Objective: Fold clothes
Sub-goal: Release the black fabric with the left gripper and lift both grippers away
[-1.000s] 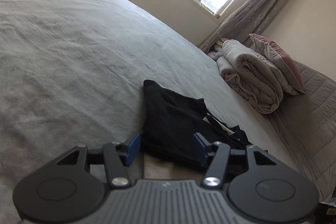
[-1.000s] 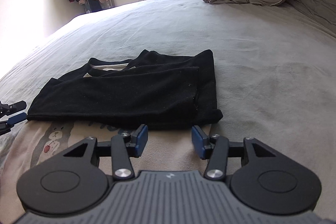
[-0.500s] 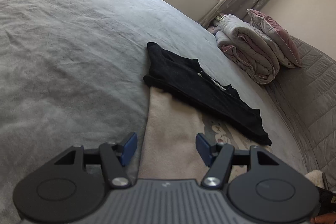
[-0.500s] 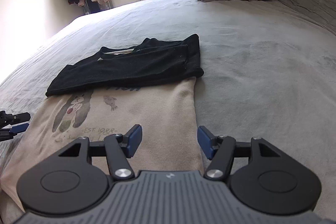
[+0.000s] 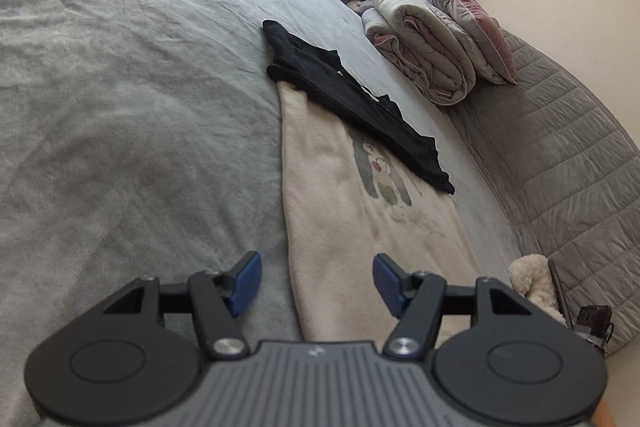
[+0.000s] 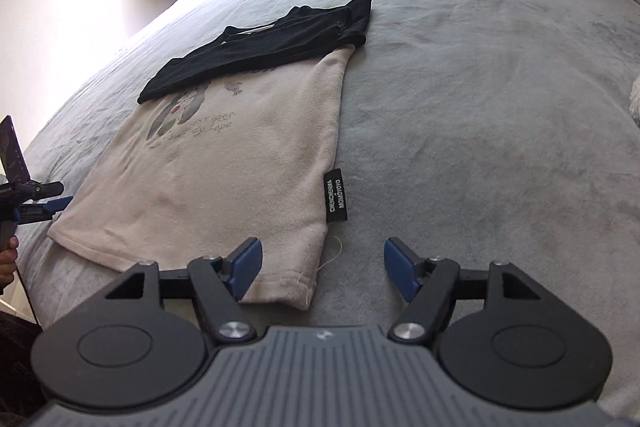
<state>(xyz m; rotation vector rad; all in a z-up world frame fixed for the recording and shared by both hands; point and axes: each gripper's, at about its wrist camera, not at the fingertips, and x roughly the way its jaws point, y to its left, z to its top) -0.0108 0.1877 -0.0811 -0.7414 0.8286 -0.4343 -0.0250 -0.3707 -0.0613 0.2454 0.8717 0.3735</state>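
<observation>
**Right wrist view: the shirt's hem corner sits between spread fingers**

Right wrist view shows the cream short-sleeved T-shirt with black sleeves and a printed chest [image 6: 224, 163] lying flat on the grey bed cover [image 6: 500, 107], its black sleeves and collar folded in across the top. Its long axis runs from the hem at 6 o'clock up toward 11 o'clock, collar end farthest away. The right hand-held gripper [image 6: 323, 273] hangs low over the near hem, fingers spread wide and holding nothing; the hem's right corner lies just ahead of it, slightly toward 11 o'clock, with the black side label [image 6: 335, 195] at 12 o'clock.

In the left wrist view the left hand-held gripper [image 5: 316, 283] is also spread and empty, with the shirt's left edge running away from it toward 12 o'clock. In the right view it shows at 9 o'clock, beside the hem's other corner.

Each gripper is nearest its own hem corner, so a lengthwise fold of hem toward collar looks the likely coming move, travelling along that long axis. The loose fabric may sag between two pinched corners.
</observation>
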